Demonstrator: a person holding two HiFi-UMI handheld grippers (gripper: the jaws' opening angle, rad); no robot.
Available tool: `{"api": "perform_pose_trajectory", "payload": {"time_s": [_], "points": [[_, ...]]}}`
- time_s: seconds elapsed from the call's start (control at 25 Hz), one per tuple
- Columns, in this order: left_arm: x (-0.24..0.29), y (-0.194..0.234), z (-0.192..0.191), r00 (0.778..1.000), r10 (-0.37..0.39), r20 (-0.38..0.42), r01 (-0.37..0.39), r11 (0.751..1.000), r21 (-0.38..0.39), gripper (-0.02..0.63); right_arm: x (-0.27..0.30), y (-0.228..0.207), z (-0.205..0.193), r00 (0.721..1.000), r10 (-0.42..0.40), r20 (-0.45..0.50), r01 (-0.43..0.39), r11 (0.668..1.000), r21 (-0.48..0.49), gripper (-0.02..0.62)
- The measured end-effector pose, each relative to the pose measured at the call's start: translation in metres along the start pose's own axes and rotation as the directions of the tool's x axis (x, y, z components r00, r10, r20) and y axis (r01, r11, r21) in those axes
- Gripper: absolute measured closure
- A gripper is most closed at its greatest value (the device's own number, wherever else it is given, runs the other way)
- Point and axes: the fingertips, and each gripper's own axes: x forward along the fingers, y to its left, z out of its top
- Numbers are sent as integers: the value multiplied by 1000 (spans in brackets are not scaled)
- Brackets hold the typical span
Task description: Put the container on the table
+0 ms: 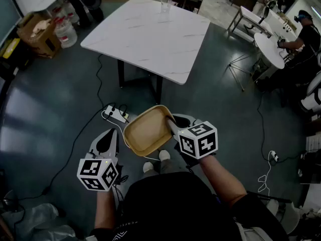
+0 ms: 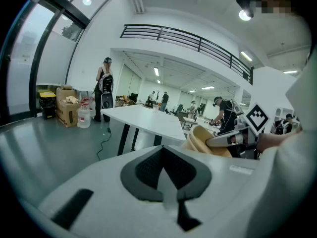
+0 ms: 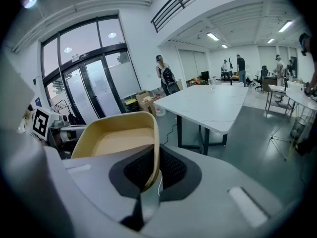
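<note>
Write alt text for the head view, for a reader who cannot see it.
The right hand-held gripper grips the rim of an empty tan container, held in the air over the floor. The left hand-held gripper is shut and empty beside it; a white table stands ahead.

Small clear item (image 1: 165, 5) on far edge of white marble-topped counter (image 1: 150, 34): too small to identify. Before that counter, shallow tan plastic container (image 2: 204, 142) half hidden behind left gripper (image 2: 163, 155) body; right gripper (image 1: 171, 122) fingers partly covered by its marker cube.
</note>
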Motion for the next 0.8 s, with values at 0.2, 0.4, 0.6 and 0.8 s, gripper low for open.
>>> {"api": "perform_pose_trajectory", "payload": {"time_s": [0.2, 0.4, 0.6, 0.8], "points": [[-10, 12, -2, 1000, 7, 5, -6, 1000, -25, 611, 7, 11, 0, 1000, 2, -5, -2, 1000, -1, 583], [-21, 18, -4, 1000, 13, 17, -12, 999, -38, 611, 12, 21, -2, 1000, 8, -17, -8, 1000, -8, 583], [-32, 22, -6, 999, 10, 30, -9, 999, -47, 611, 19, 32, -11, 999, 9, -40, -9, 1000, -7, 583], [-39, 33, -15, 1000, 14, 12, -13, 999, -43, 611, 28, 39, -16, 999, 12, -41, -12, 1000, 10, 583]]}}
